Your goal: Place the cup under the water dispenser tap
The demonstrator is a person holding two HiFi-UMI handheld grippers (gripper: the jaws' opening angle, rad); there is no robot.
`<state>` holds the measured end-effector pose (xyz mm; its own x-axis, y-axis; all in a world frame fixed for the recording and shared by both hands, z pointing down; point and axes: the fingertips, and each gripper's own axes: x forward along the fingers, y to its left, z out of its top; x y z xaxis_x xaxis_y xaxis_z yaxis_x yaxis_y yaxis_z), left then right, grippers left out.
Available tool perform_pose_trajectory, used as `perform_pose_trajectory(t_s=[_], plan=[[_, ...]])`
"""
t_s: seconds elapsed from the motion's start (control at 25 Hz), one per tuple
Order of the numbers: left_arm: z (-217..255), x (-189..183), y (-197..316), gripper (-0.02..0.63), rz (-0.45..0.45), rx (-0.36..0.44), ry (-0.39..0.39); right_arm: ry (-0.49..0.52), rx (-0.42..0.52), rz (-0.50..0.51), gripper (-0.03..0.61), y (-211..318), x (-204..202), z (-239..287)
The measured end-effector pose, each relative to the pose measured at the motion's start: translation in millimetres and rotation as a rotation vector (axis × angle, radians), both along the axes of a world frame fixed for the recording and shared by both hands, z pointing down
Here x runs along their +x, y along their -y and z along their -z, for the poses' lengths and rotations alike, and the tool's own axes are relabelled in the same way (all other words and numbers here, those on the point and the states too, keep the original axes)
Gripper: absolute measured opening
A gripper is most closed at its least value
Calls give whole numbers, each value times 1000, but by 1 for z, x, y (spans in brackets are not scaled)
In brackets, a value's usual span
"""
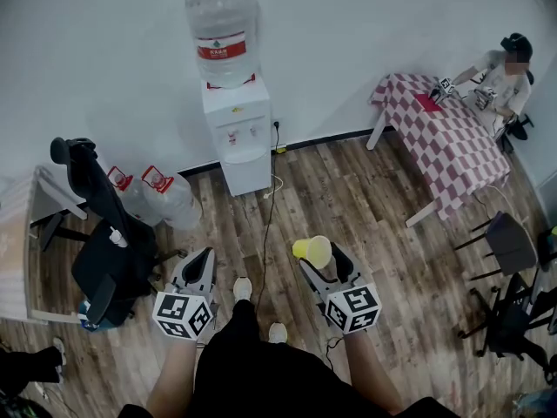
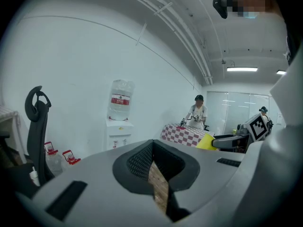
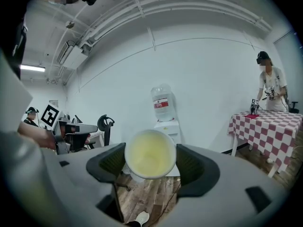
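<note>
Across the wood floor (image 1: 365, 225) from us, the water dispenser (image 1: 237, 133) stands against the wall, a cable (image 1: 269, 212) trailing before it, spare bottles (image 1: 165, 194) and an office chair (image 1: 104, 242) to its left. Our right gripper (image 1: 320, 256) is clamped on the yellow cup (image 1: 313, 250), well apart from the dispenser; our left gripper (image 1: 204, 259) has its fingers together, empty

In the right gripper view the front of the water dispenser (image 3: 169, 125) is largely hidden behind the cup (image 3: 150, 154); in the head view its taps (image 1: 242, 134) are shown too small to be told apart.
</note>
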<state>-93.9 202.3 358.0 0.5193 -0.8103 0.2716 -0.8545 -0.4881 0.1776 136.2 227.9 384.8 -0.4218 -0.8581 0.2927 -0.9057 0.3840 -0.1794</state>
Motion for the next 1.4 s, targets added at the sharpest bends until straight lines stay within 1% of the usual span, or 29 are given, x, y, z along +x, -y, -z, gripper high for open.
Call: perform_pose_trajectory(t_s=[0.28, 0.48, 0.68, 0.92, 1.16, 1.4], plan=[[-15, -2, 47, 14, -35, -22, -13, -6, -18, -22, 342, 40, -9, -4], [-20, -10, 98, 14, -57, -21, -19, -20, -31, -31, 342, 89, -21, -5], [-19, -13, 150, 14, -103, -18, -13, -19, -31, -36, 342, 143, -37, 1], [-20, -20, 204, 14, -158, -19, -8, -51, -53, -36, 342, 191, -60, -3], [-28, -43, 247, 14, -168, -28, -23, -36, -63, -59, 342, 234, -80, -4], [-32, -57, 275, 14, -175, -43, -38, -47, -79, -86, 342, 261, -86, -10]])
